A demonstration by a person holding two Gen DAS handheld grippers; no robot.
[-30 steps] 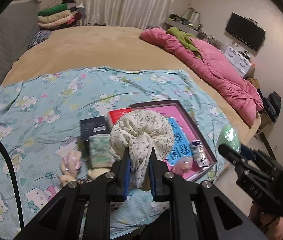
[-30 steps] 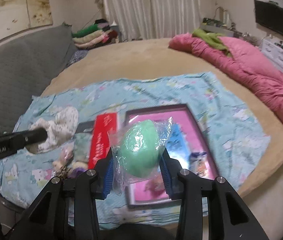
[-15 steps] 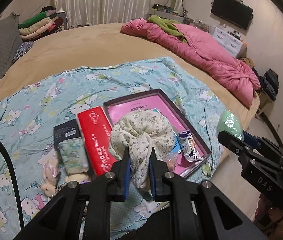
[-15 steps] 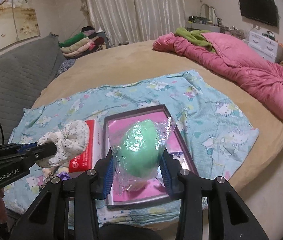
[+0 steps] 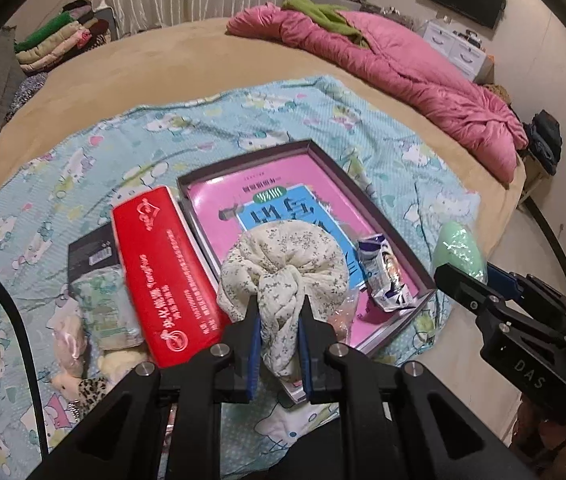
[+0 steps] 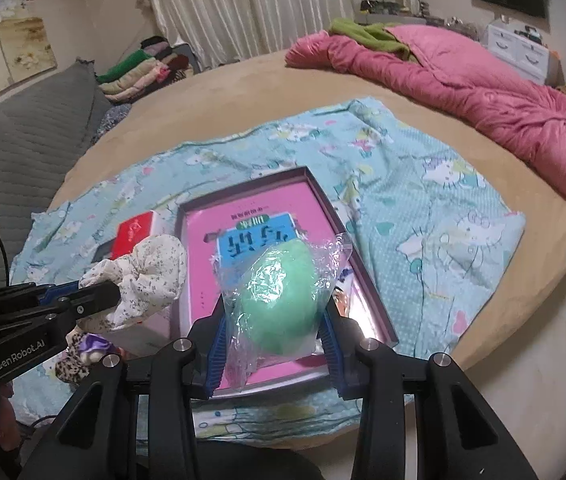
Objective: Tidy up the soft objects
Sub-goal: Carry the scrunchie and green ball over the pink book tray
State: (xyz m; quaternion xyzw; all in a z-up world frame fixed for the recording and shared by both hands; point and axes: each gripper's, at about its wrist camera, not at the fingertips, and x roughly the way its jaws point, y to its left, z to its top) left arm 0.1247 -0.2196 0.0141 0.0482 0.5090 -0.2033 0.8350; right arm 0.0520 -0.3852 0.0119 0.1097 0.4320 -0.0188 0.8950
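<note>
Left hand-held gripper (image 5: 279,338) is pinching the floral cloth bundle (image 5: 283,270) w/ jaws clenched, over the near-left corner of the pink tray (image 5: 399,240). Right hand-held gripper (image 6: 275,344) is grasping a bagged green soft ball (image 6: 281,300) above the tray's near end, on the bed.

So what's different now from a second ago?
Both tools have come down closer to the pink tray. The left tool now holds the flowery cloth bundle over the tray instead of beside it. The right tool brought the green ball in plastic lower over the tray too. Both grips stayed shut; nothing was let go. The things on the blanket stayed put.
</note>
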